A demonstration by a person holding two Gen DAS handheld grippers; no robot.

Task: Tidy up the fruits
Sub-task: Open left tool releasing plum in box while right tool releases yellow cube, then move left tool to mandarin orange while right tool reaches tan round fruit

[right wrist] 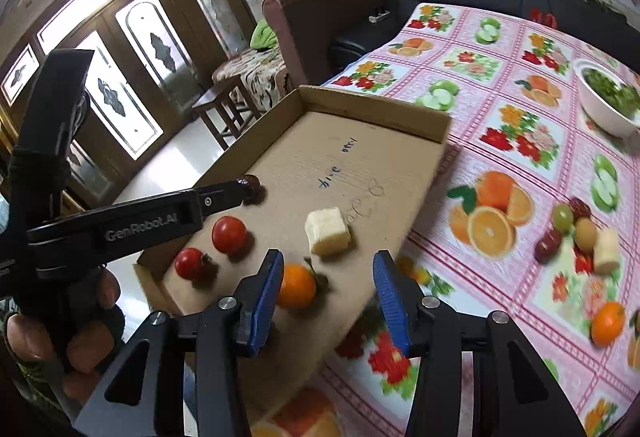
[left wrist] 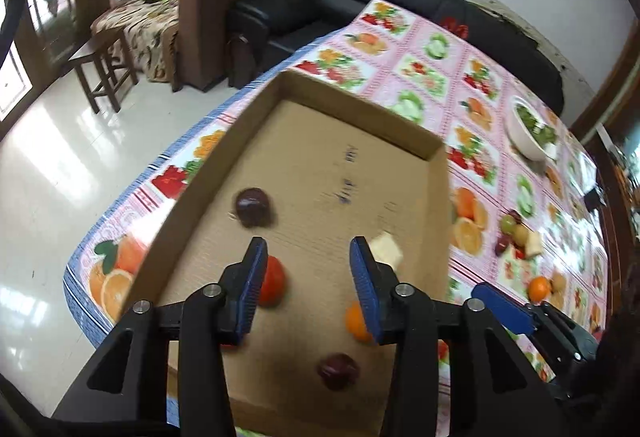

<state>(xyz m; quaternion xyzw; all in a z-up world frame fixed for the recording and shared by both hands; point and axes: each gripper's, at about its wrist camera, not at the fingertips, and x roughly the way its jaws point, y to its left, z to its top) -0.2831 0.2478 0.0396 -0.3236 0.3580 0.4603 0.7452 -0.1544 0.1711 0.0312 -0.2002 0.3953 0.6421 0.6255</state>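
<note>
Right wrist: fruit-print tablecloth [right wrist: 500, 109], cardboard tray [right wrist: 360, 157] on it; both claws spread, empty.

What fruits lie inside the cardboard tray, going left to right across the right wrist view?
Small red tomato → larger red tomato → orange → pale banana chunk. The dark plum is left out; the other tool overlaps it.

Orange [left wrist: 357, 321] half behind gripper finger
</note>
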